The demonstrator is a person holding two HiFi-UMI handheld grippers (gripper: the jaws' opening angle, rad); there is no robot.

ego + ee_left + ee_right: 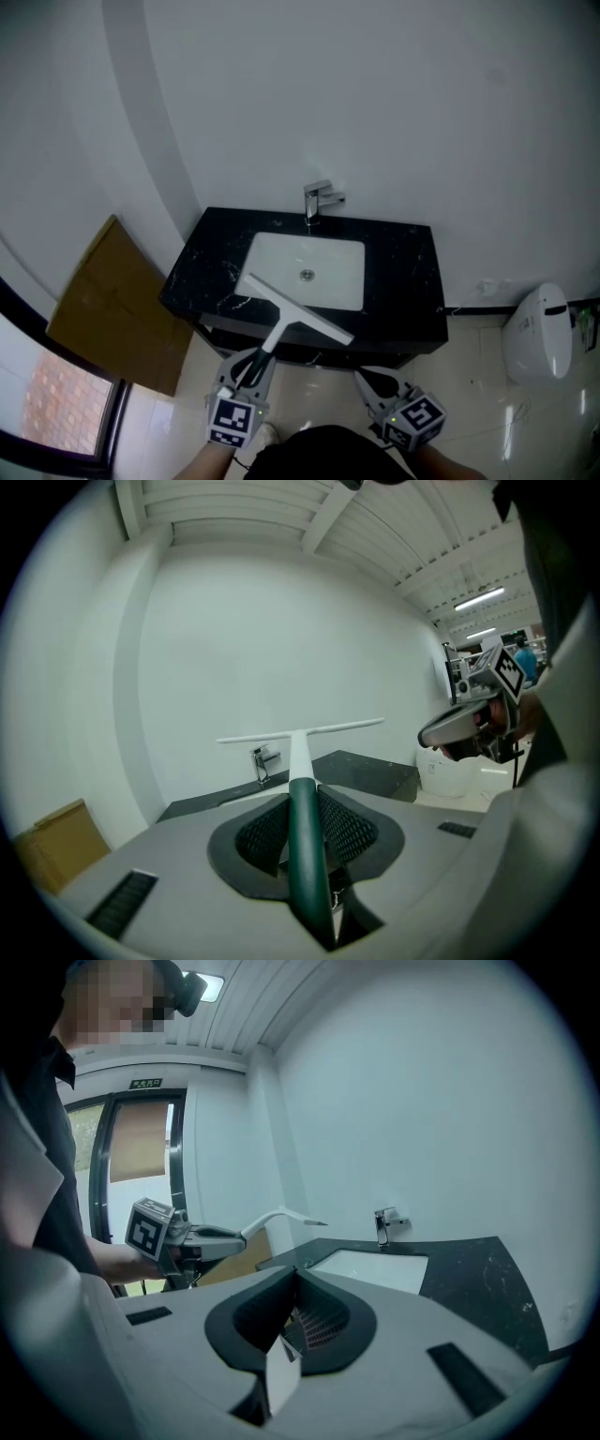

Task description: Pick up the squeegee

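The squeegee (pixel 292 315) has a smooth white plastic head and a dark green, faintly glossy handle, pinched between the ribbed black pads of the matt grey left tool (pixel 304 819). The tabletop (pixel 405 281) is polished black stone with white veins, around a glossy white basin (pixel 328 265) and a shiny metal tap (pixel 317 201). At the frame's left is matt brown cardboard (pixel 112 305).

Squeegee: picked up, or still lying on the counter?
Picked up. The left tool is shut on the squeegee by its green handle, and the blade is in the air, off the counter.
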